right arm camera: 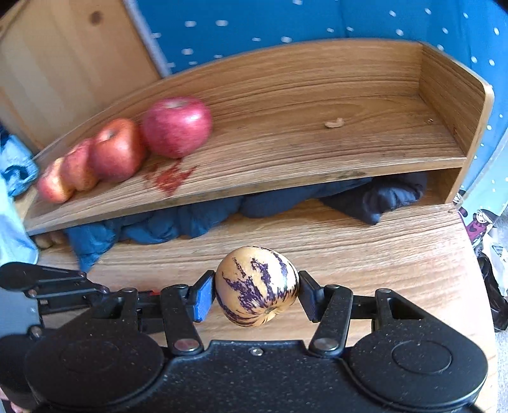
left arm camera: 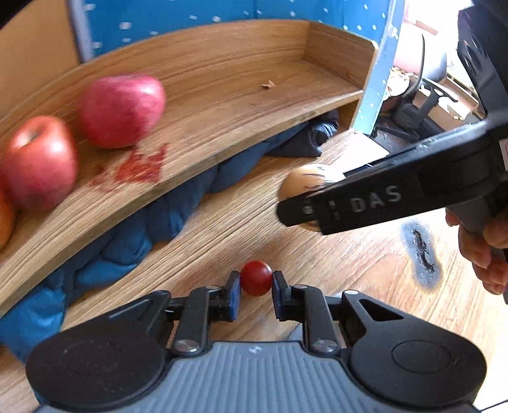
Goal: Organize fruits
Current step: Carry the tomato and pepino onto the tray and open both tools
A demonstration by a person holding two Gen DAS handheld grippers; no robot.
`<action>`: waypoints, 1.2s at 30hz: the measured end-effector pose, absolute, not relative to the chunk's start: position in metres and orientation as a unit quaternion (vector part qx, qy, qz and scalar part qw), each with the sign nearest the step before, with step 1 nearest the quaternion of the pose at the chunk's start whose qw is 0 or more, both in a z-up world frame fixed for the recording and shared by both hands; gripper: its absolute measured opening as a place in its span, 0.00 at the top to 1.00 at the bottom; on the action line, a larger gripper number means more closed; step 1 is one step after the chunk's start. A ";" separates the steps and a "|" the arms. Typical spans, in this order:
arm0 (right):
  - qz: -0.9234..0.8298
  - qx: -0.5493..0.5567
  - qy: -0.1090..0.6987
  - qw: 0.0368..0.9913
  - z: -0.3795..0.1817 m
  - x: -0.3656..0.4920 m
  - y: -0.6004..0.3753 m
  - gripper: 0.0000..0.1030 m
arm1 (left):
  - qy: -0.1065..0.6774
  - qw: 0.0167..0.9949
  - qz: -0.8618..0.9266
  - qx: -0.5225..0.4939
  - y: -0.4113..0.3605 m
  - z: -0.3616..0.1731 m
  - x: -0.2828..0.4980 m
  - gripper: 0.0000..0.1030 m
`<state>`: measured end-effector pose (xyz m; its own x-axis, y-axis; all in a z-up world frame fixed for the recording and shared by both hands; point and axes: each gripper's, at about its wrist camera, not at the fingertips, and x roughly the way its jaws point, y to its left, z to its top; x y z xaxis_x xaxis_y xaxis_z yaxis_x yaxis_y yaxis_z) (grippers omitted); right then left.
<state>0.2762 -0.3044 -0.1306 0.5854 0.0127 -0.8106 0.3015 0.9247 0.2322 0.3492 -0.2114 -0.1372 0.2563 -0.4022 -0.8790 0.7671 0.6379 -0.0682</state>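
Wood-grain desk (right arm camera: 397, 251) fronts a blue dotted panel (right arm camera: 317, 22), where a raised wooden shelf (right arm camera: 317, 104) with a low back wall and side walls holds the fruit. On the shelf's left half, at about 10 o'clock in the right wrist view, 4 red apples (right arm camera: 117, 149) sit in a row, each touching the next; the rightmost is rounder and pinker, the 2 at the far left smaller and partly yellow. All are blurred. A red smear (right arm camera: 170, 176) marks the board just in front of them, and a small tan scrap (right arm camera: 333, 122) lies alone at 1 o'clock. Dark blue cloth (right arm camera: 190, 222) is bunched in the gap under the shelf.

Left gripper (left arm camera: 256, 279) is clamped on a cherry tomato (left arm camera: 256, 278), small, round and glossy dark red, pinched between blue pads above the desk at 6 o'clock in its own view. Right gripper (right arm camera: 256, 290) is clamped on a melon (right arm camera: 257, 286), cream-yellow and egg-shaped with broken purple streaks running to a brown stem scar; it is held above the desk in front of the shelf. From the left wrist view the same melon (left arm camera: 304, 181) shows pale at 3 o'clock, mostly hidden by the right gripper's black finger, which bears the raised letters "DAS". A black scorch mark (left arm camera: 422, 254) scars the desk at 4 o'clock.
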 end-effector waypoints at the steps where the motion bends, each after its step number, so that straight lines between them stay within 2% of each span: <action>1: -0.080 0.173 0.447 0.874 -0.129 0.275 -0.298 0.45 | 0.478 0.771 -0.378 0.184 -0.204 -0.134 0.348 0.78; 16: -0.015 0.157 0.465 0.871 -0.120 0.249 -0.194 0.45 | 0.487 0.791 -0.343 0.138 -0.098 -0.093 0.316 0.78; 36: -0.019 0.123 0.475 0.871 -0.137 0.235 -0.165 0.45 | 0.516 0.764 -0.357 0.153 -0.069 -0.109 0.257 0.78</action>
<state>0.2355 -0.1652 -0.1366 0.5471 0.0832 -0.8330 0.1506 0.9690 0.1957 0.2569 -0.0687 -0.1088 0.2129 -0.3879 -0.8968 0.7034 0.6979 -0.1349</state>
